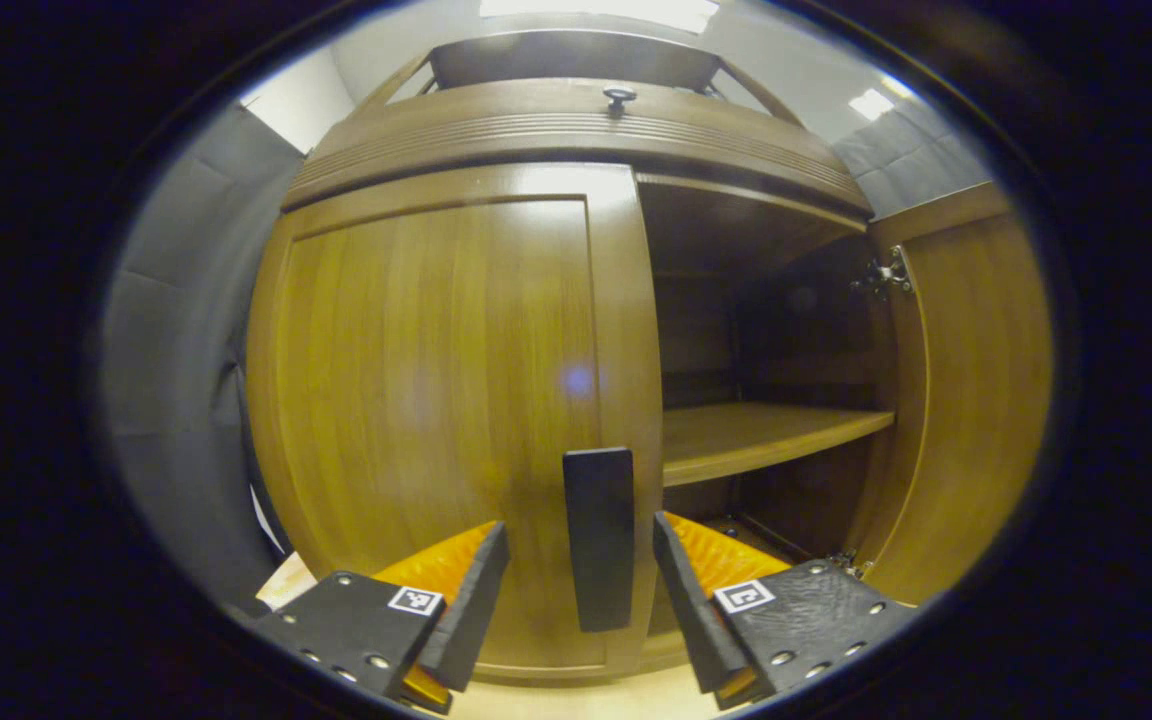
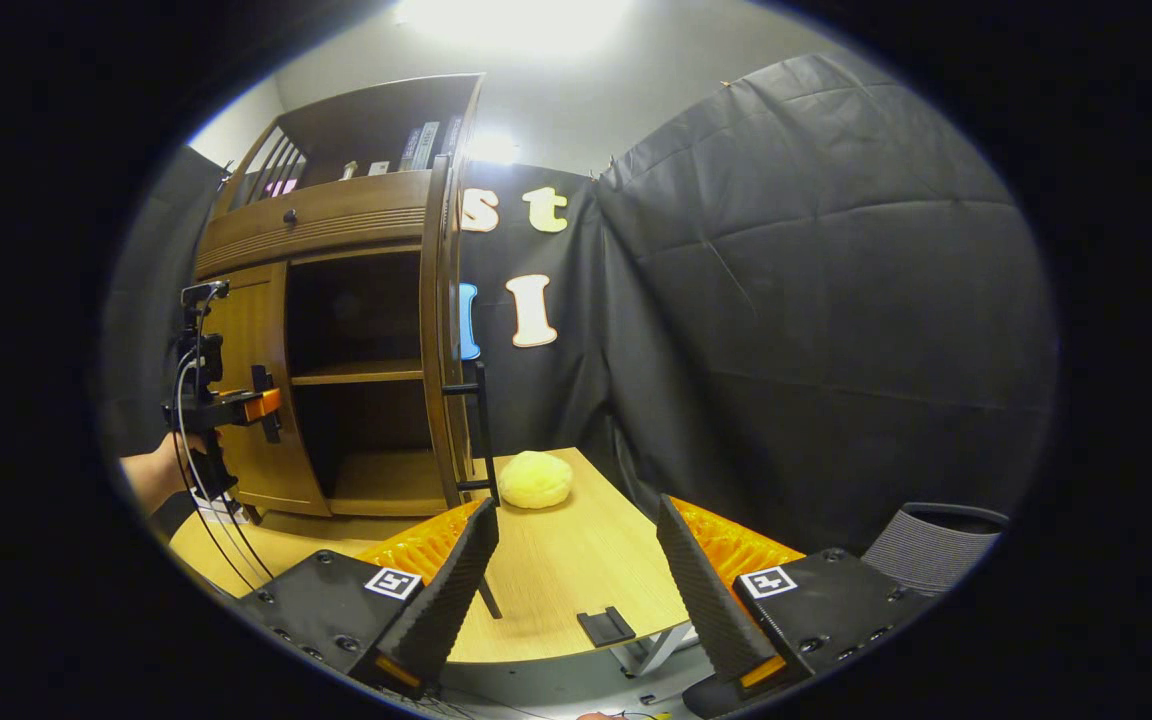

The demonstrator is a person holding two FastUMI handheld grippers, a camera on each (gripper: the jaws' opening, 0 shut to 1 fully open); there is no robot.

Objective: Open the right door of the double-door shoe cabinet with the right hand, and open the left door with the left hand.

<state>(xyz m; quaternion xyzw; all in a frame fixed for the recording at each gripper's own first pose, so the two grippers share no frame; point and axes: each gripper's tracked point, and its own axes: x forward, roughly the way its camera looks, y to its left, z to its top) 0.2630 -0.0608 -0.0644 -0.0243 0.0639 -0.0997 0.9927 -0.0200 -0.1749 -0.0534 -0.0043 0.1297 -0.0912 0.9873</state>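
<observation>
We note the shoe cabinet [image 2: 336, 340] on the wooden table [image 2: 576, 560]: its right door [image 2: 446, 330] swung fully open, shelf [image 1: 756, 435] exposed, its left door [image 1: 436, 420] shut. Our left gripper [image 1: 581, 590] faces the left door's dark handle [image 1: 598, 538], jaws spread either side, apparently not touching. Our right gripper [image 2: 576, 590] hangs open, empty, over the table's near edge, a yellow lump [image 2: 534, 479] beyond.

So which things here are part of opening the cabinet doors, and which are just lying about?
Job:
- left door, closed
- its handle
- right door, open
- left gripper, open
- right gripper, open

Lying about:
- yellow lump
- table
- books
- chair
</observation>
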